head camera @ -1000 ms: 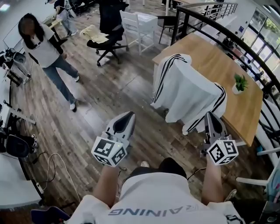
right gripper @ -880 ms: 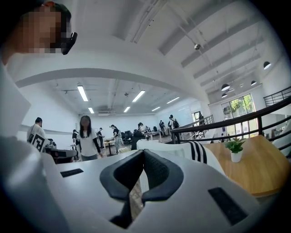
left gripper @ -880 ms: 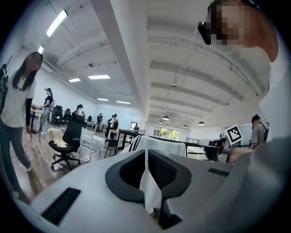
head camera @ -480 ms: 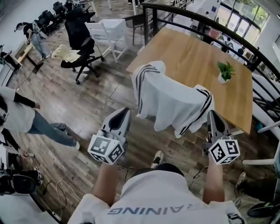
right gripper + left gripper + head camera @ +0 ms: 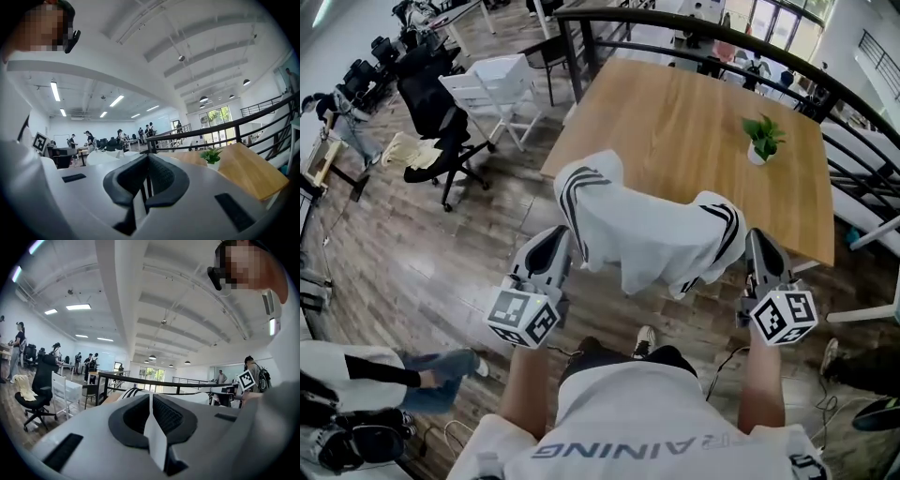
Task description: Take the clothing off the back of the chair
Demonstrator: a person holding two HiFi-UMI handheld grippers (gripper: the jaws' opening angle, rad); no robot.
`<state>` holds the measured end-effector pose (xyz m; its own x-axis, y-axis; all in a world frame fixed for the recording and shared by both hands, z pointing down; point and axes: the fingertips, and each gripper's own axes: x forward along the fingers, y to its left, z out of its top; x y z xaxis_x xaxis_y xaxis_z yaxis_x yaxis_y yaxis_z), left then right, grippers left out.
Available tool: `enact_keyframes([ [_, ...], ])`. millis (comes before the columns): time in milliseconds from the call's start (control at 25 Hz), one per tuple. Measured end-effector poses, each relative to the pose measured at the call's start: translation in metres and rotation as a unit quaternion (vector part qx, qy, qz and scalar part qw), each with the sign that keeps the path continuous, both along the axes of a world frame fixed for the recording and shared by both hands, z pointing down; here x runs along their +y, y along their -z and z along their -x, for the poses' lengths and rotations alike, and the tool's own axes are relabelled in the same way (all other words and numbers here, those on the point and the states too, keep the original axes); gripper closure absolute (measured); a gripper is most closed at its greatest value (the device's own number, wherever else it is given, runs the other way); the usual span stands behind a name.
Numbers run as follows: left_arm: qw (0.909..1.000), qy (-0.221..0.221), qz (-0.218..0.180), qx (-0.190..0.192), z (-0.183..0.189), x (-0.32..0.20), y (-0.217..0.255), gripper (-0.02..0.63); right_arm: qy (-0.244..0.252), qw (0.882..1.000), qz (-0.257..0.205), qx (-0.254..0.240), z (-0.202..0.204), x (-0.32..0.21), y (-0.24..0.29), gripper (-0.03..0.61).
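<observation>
A white garment with black stripes (image 5: 649,232) hangs over the back of a chair pushed against the wooden table (image 5: 675,112); the chair itself is hidden under it. My left gripper (image 5: 558,236) is shut and empty, level, just beside the garment's left striped sleeve. On the other side my right gripper (image 5: 757,240) is also shut and empty, next to the right striped sleeve. In the left gripper view the garment (image 5: 133,392) shows just past the shut left gripper (image 5: 150,397). Left of the shut right gripper (image 5: 147,161), the right gripper view shows the garment's white cloth (image 5: 101,157).
A small potted plant (image 5: 760,139) stands on the table's far right. A black railing (image 5: 694,37) runs behind the table. A black office chair (image 5: 431,112) and a white chair (image 5: 499,82) stand at far left. Another person (image 5: 366,375) is at lower left.
The draped chair has come nearer in the head view, and both grippers now flank the garment. The bystander has slid to the lower left corner. Both grippers stayed shut.
</observation>
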<state>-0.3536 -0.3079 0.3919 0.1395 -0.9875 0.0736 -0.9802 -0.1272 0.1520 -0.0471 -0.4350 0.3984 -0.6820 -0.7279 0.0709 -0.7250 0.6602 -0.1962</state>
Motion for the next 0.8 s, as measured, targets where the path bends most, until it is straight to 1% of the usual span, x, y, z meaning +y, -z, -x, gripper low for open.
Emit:
enact_keyframes([
  [120, 0.9997, -0.022, -0.001, 0.006, 0.013, -0.007, -0.001, 0.565, -0.028, 1.000, 0.001, 0.004, 0.003, 0.008, -0.001, 0.557],
  [280, 0.9976, -0.069, 0.001, 0.010, 0.030, -0.013, -0.004, 0.565, -0.079, 0.997, 0.000, 0.013, 0.008, 0.033, 0.002, 0.557],
  [360, 0.9963, -0.086, 0.004, 0.005, 0.039, -0.012, -0.005, 0.565, -0.098, 0.995, 0.009, 0.020, 0.012, 0.044, -0.003, 0.555],
  [480, 0.9944, -0.105, 0.010, -0.013, 0.050, -0.014, -0.011, 0.565, -0.122, 0.992, 0.035, 0.020, 0.012, 0.058, -0.014, 0.555],
  [600, 0.9938, -0.108, 0.017, -0.019, 0.058, -0.018, -0.019, 0.565, -0.131, 0.990, 0.057, 0.019, 0.012, 0.067, -0.024, 0.555],
  [760, 0.9928, -0.112, 0.036, -0.025, 0.059, -0.032, -0.030, 0.564, -0.128, 0.988, 0.061, 0.062, 0.009, 0.062, -0.034, 0.552],
  [800, 0.9920, -0.115, 0.043, -0.030, 0.059, -0.036, -0.034, 0.563, -0.122, 0.988, 0.060, 0.077, 0.009, 0.057, -0.036, 0.541],
])
